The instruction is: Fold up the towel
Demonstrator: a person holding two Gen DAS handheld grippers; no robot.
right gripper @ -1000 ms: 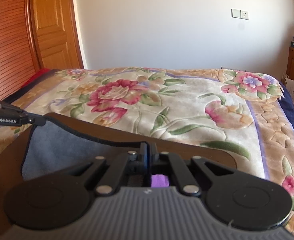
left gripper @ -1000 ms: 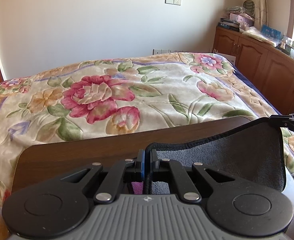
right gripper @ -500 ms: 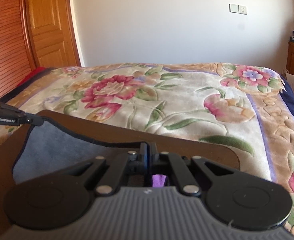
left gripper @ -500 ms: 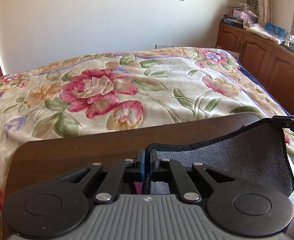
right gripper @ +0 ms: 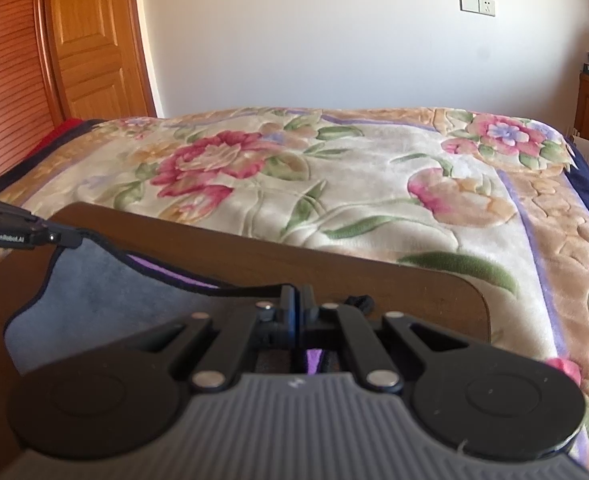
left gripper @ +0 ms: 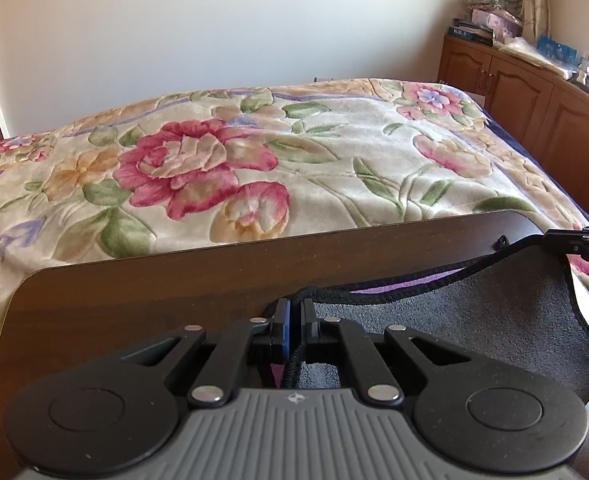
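A grey towel (left gripper: 474, 320) with a black hem and a purple underside lies partly lifted over a dark wooden table (left gripper: 174, 292). My left gripper (left gripper: 294, 320) is shut on the towel's near left corner. My right gripper (right gripper: 296, 312) is shut on the other near corner; it also shows at the right edge of the left wrist view (left gripper: 554, 238). The towel (right gripper: 106, 300) sags between the two grippers, its hem stretched low over the table (right gripper: 334, 272). The left gripper shows at the left edge of the right wrist view (right gripper: 70, 240).
A bed with a floral blanket (left gripper: 254, 152) lies just beyond the table. Wooden cabinets (left gripper: 534, 104) with clutter on top stand at the right. A wooden door (right gripper: 90, 40) is at the left. A white wall is behind the bed.
Both grippers have moved forward and lower over the table with the towel edge. The towel hangs lower, and its purple underside now shows under the hem.
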